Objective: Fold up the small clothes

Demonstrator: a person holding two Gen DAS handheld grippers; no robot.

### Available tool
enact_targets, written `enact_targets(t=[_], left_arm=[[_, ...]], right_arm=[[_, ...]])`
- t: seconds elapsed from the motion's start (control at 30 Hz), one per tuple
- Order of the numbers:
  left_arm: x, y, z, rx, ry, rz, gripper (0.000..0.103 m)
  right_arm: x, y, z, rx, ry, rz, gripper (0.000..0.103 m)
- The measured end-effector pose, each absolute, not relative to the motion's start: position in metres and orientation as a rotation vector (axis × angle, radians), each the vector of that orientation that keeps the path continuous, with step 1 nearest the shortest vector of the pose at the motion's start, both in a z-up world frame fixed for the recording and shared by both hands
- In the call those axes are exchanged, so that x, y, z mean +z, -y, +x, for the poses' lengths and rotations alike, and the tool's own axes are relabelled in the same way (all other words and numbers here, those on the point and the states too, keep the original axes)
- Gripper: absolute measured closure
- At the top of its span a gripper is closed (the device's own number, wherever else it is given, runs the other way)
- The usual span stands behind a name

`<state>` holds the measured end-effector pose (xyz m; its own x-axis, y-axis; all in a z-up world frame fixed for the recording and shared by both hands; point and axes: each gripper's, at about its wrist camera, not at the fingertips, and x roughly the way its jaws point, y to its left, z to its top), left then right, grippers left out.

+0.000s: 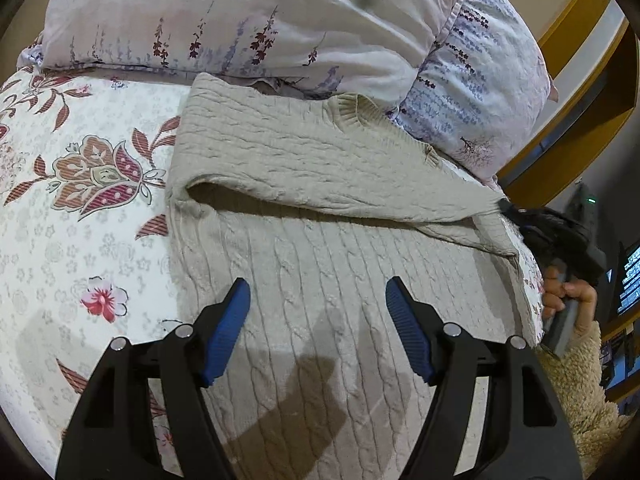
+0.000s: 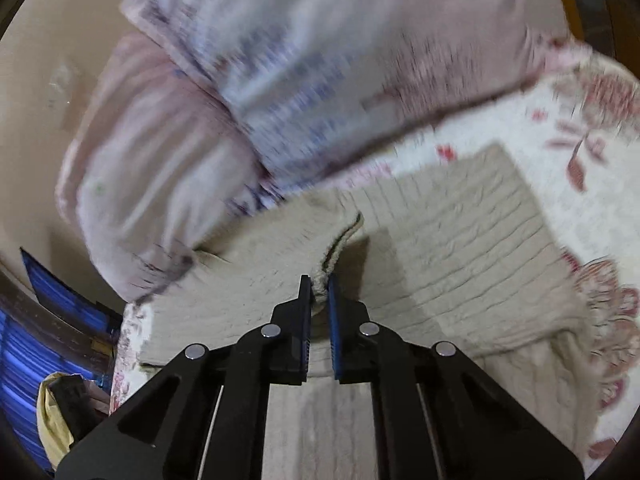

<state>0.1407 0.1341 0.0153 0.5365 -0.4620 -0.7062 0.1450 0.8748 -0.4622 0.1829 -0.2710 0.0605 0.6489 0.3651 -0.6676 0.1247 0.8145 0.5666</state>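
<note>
We see a beige cable-knit sweater [image 1: 304, 264] spread on a bed with a white quilted floral bedspread [image 1: 80, 216], its far part folded over toward the near part. Beyond it lie two pale lilac pillows printed with flower sprigs [image 1: 248, 20]. Our left gripper [image 1: 318, 312] hovers above the near part of the sweater, its blue-padded jaws released and spread with nothing between them. At the right edge of the bed our right gripper [image 2: 319, 294] has its jaws clenched on a bunched edge of the sweater. A hand [image 1: 568, 294] in a fluffy cream sleeve [image 1: 580, 376] grips its handle.
</note>
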Motion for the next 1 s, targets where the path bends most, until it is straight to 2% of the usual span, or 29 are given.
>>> enact_targets(t=[0.43, 0.63, 0.67, 0.73, 0.77, 0.8, 1.0], left_arm=[[0.014, -0.135, 0.137, -0.385, -0.926, -0.379, 0.029], [0.015, -0.135, 0.133, -0.394, -0.913, -0.397, 0.025], [0.016, -0.135, 0.131, -0.403, -0.912, -0.409, 0.024], [0.02, -0.14, 0.123, -0.415, -0.898, -0.435, 0.021], [0.022, -0.143, 0.119, -0.411, -0.89, -0.441, 0.018], [0.024, -0.146, 0.115, -0.404, -0.881, -0.447, 0.018], [0.027, -0.173, 0.085, -0.353, -0.859, -0.5, 0.018]], right_arm=[[0.038, 0.269, 0.166, 0.051, -0.922, 0.528, 0.095], [0.021, 0.268, 0.173, 0.03, -1.004, 0.495, 0.094], [0.025, 0.27, 0.171, 0.04, -1.003, 0.51, 0.088], [0.03, 0.277, 0.164, 0.055, -0.997, 0.54, 0.07], [0.035, 0.282, 0.157, 0.062, -0.981, 0.557, 0.057], [0.039, 0.286, 0.151, 0.065, -0.966, 0.567, 0.053], [0.033, 0.333, 0.092, 0.043, -0.911, 0.671, 0.053]])
